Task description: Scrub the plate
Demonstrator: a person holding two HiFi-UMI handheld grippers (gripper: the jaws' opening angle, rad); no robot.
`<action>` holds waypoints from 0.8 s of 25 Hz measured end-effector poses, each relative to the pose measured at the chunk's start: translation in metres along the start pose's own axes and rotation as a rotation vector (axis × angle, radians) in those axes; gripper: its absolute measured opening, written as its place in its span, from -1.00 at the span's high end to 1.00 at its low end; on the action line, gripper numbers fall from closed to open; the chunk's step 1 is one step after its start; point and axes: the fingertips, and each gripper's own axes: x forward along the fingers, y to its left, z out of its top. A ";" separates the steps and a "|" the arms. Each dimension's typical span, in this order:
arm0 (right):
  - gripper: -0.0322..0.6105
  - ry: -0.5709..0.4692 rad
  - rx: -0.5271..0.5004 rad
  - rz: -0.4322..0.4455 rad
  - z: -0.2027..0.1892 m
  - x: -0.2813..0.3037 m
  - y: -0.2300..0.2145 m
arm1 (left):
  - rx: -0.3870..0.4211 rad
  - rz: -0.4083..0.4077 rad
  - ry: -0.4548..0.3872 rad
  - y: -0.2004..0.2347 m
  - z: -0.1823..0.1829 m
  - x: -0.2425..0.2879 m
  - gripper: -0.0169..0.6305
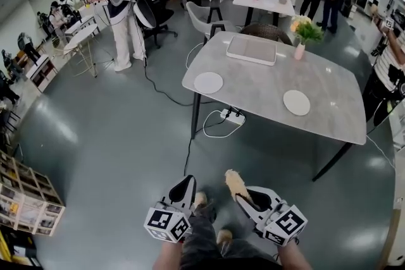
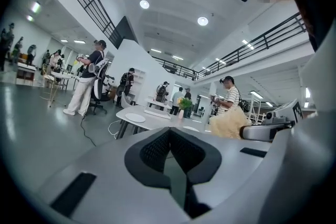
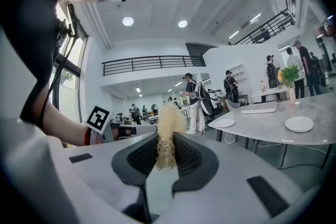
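Right tool [image 3: 165,157] clamps fibre scrubber [image 3: 168,123] ready for scrubbing; left tool [image 2: 170,149] closed, empty; plate [image 1: 208,82] at worktop [image 1: 266,88] left edge well ahead, unreached

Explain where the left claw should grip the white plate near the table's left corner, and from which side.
Grip the plate by the rim nearest the table edge, bringing the left claw in low from that side. The plate lies flat and thin, so probably only its rim offers the jaws a hold. The right claw holds the scrubber.
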 end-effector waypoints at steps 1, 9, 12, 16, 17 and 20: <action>0.66 -0.003 0.005 -0.007 0.001 0.003 -0.007 | -0.011 0.006 0.001 0.006 0.000 0.006 0.91; 0.66 0.006 0.008 -0.038 0.011 0.057 -0.058 | -0.011 -0.059 0.025 0.040 0.018 0.084 0.91; 0.66 0.011 0.019 -0.043 0.019 0.088 -0.081 | -0.005 -0.102 0.030 0.053 0.034 0.114 0.91; 0.66 0.027 0.023 -0.047 0.028 0.139 -0.110 | 0.016 -0.153 0.080 0.079 0.040 0.151 0.91; 0.66 0.033 0.026 -0.044 0.029 0.151 -0.116 | 0.012 -0.156 0.094 0.087 0.040 0.160 0.91; 0.66 0.054 0.038 -0.045 0.031 0.180 -0.134 | 0.004 -0.167 0.117 0.111 0.046 0.185 0.91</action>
